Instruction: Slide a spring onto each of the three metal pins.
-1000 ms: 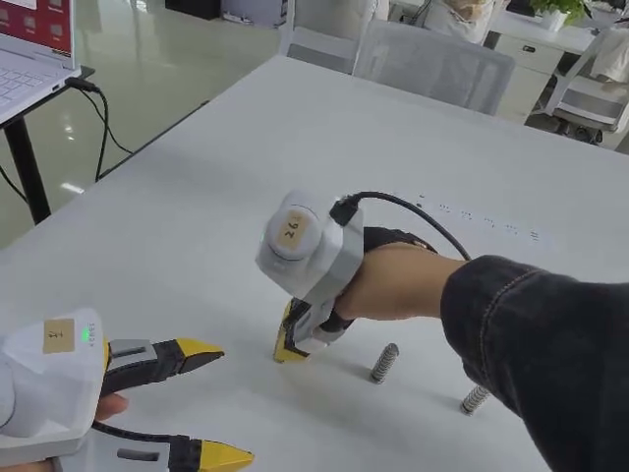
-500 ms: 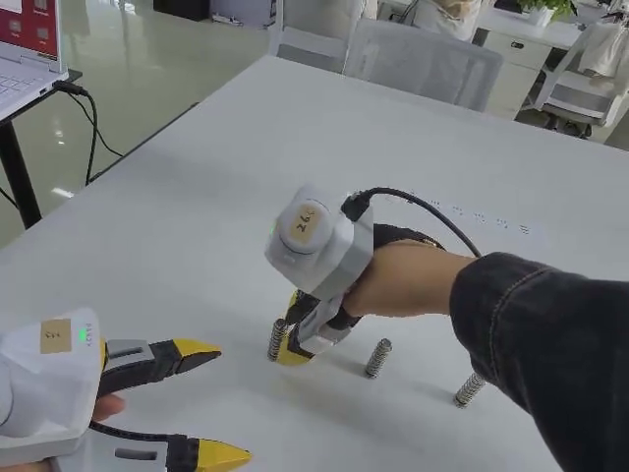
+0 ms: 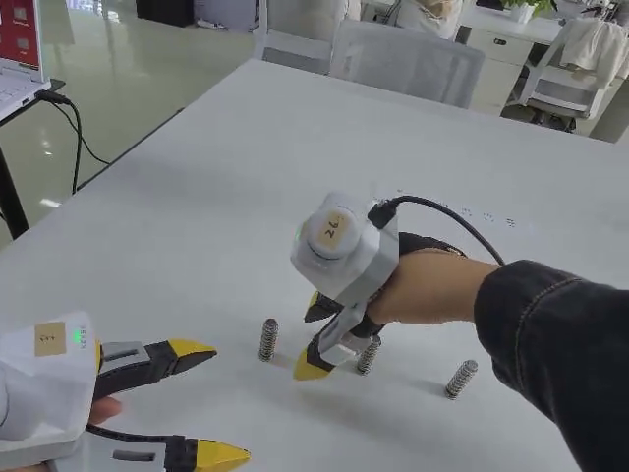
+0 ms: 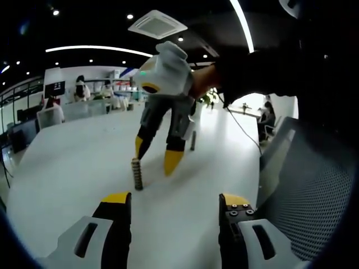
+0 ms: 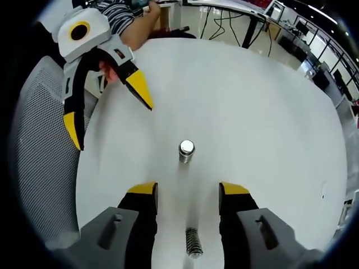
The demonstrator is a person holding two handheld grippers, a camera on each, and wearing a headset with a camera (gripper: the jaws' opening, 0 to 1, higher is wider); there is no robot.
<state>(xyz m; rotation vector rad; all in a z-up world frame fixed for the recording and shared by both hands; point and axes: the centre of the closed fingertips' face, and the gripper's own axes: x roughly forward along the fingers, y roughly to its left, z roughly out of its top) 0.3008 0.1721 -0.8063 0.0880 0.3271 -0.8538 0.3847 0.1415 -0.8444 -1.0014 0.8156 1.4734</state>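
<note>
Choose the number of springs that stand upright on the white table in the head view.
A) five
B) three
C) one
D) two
B, since the left spring, the middle spring and the right spring all stand upright on the table.

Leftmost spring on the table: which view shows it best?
Head view: leftmost spring stands upright, coils visible, clear of the right gripper. Left gripper view shows it side-on but dark; right gripper view sees mostly its top end.
</note>
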